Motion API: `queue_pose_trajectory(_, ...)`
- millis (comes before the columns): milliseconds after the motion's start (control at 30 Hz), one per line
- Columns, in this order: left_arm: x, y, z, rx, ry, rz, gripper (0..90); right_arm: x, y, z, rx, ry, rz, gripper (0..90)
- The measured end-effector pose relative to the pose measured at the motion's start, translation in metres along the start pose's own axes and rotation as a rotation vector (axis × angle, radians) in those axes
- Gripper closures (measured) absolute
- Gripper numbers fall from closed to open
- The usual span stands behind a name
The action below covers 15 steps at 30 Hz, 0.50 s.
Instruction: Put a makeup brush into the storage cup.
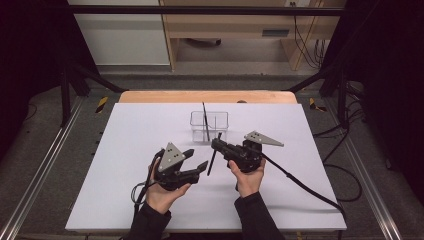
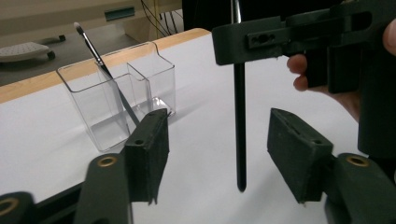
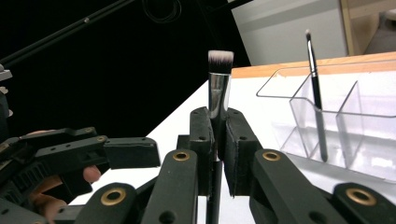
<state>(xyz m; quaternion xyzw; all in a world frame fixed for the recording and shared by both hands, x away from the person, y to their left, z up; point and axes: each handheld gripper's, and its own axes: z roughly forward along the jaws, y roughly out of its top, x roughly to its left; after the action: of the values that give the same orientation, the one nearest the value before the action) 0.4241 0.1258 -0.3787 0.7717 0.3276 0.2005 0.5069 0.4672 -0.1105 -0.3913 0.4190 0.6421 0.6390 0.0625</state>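
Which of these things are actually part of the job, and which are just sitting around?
Part of the job:
- flat-topped brush, clamped in the right gripper
- clear holder
- thin brush standing in the holder
- left gripper, jaws apart, nothing between them

Just there:
- white table
- wooden shelf unit behind the table
- cables on the floor

The right gripper (image 3: pixel 218 154) clamps a flat-topped brush (image 3: pixel 219 79) upright; a slim brush (image 3: pixel 315 88) leans in the clear organizer (image 3: pixel 355 126).

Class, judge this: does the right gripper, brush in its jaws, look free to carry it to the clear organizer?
Probably yes. The right gripper, shut on the makeup brush, sits just before the clear organizer, with bare table between.
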Motion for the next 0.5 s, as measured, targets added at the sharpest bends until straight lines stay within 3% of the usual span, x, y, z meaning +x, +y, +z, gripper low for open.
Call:
queue_pose_trajectory(133,0.006,-0.002,-0.005,0.021,0.005,0.015,27.1,-0.002,0.003,-0.001,-0.006,-0.008,-0.027,83.8)
queue_pose_trajectory(300,0.018,-0.009,-0.011,0.036,-0.002,-0.012,15.1,-0.004,0.008,-0.003,-0.018,-0.026,-0.054,83.8)
queue_pose_trajectory(500,0.029,-0.017,-0.022,0.029,0.028,-0.021,9.0,-0.006,0.013,-0.005,-0.02,-0.042,-0.091,83.8)
